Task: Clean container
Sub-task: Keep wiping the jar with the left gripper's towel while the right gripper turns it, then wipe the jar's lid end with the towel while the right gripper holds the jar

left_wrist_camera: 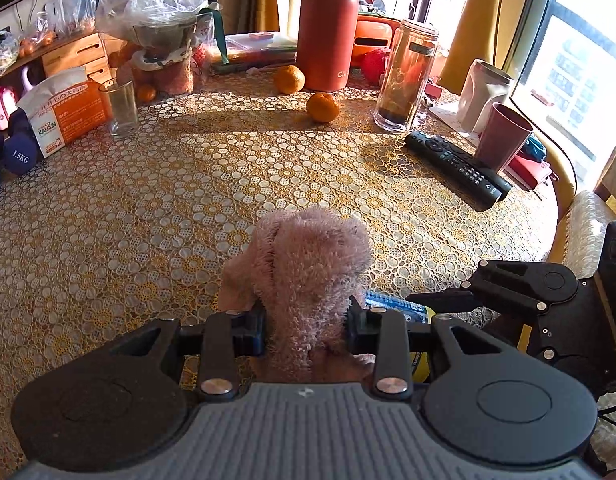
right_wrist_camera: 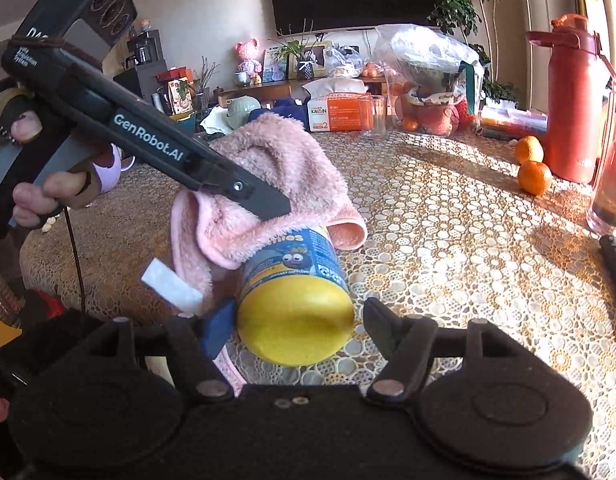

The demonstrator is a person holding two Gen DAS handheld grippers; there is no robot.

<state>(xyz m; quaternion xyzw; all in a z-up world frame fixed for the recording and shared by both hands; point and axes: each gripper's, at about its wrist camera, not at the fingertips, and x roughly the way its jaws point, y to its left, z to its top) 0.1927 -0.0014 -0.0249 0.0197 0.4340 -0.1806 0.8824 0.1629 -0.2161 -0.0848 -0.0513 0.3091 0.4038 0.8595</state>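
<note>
Container, a blue-labelled tub with a yellow lid, lies on its side low in the middle of the right wrist view, lid toward the camera, on the lace-patterned tablecloth. Its label shows a cartoon face and yellow letters ending in "ies"; the rest is covered. The right gripper has its jaws set apart on either side of the lid, the blue-padded finger touching the lid's left edge, the other finger standing clear of it. A fluffy pink cloth with a white tag drapes over the tub's far end. The left gripper is clamped on that cloth; in the right wrist view it reaches in from the upper left, marked "GenRobot.AI", with a person's hand on its handle.

At the left of the left wrist view stand an orange and white box reading "KAIXIN" and a dark dumbbell marked "1.5KG". A red flask stands at upper centre, two oranges below it, and a black remote at the right.
</note>
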